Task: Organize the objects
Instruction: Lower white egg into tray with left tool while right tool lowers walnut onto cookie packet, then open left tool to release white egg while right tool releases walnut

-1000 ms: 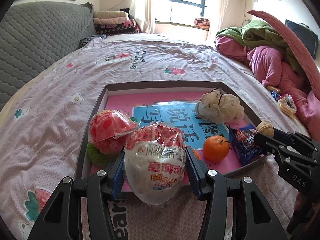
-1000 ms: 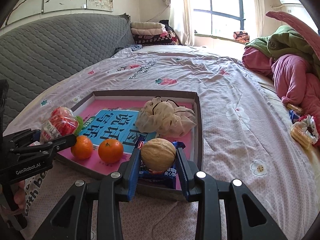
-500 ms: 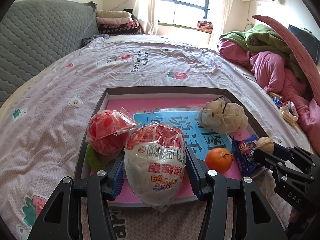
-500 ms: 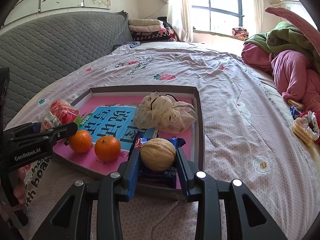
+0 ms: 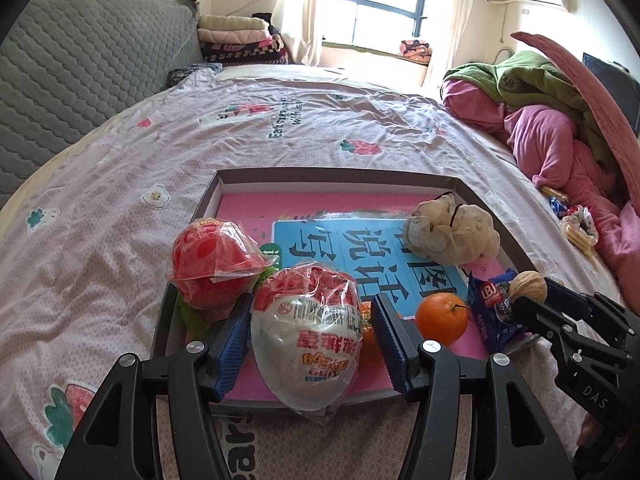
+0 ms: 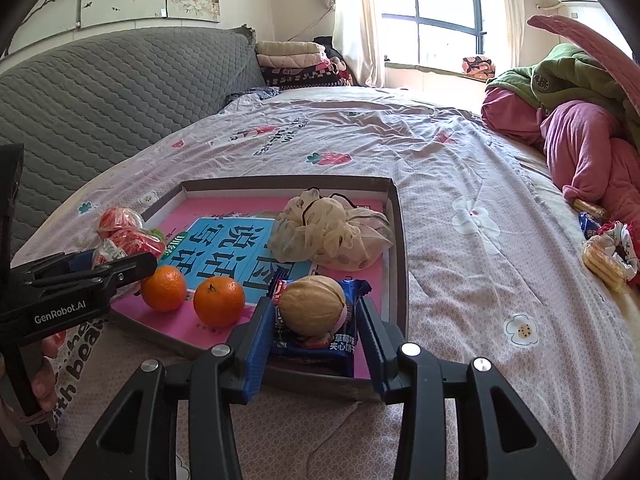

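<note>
A shallow grey tray (image 5: 332, 174) with a pink and blue sheet lies on the bed; it also shows in the right wrist view (image 6: 394, 216). My left gripper (image 5: 310, 334) is shut on a wrapped red-and-white toy egg (image 5: 308, 340) over the tray's near left edge. My right gripper (image 6: 312, 322) is shut on a walnut (image 6: 312, 310) above a blue snack packet (image 6: 320, 340) at the tray's near right corner. In the tray lie two oranges (image 6: 218, 300), a second wrapped red egg (image 5: 212, 268) and a cream mesh pouch (image 5: 452, 236).
Pink and green bedding (image 5: 552, 128) is piled at the right. Loose wrapped snacks (image 6: 604, 252) lie on the sheet by it. A grey quilted headboard (image 5: 80, 80) is on the left, with folded blankets (image 5: 240, 40) at the far end.
Both grippers have moved forward a little over the tray's near edge, each with its object still held. The things in the tray have not moved.
</note>
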